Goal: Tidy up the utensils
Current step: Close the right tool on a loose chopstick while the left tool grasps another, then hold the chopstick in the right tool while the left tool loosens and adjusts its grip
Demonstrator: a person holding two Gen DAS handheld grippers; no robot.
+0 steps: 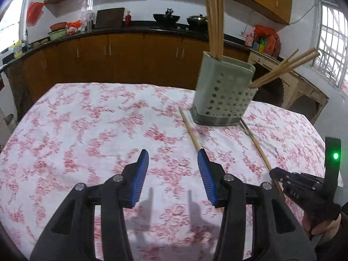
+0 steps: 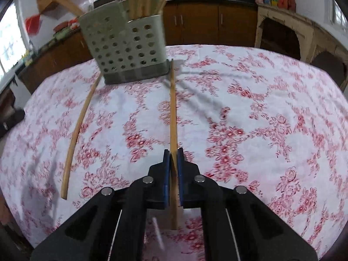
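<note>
My right gripper (image 2: pixel 173 152) is clamped on one chopstick (image 2: pixel 173 108) lying on the table (image 2: pixel 261 108), tip near the holder (image 2: pixel 126 50). My left gripper (image 1: pixel 173 158) hangs apart w/ nothing in it, just by the other chopstick (image 1: pixel 188 128). I think the stick is thin & could slip or swing when I lift. It might bump the holder & tip it, b/c sticks already lean out.

wrist cams: angled down, close | shared: table (image 1: pixel 91 117), caddy (image 2: pixel 128 50)
</note>
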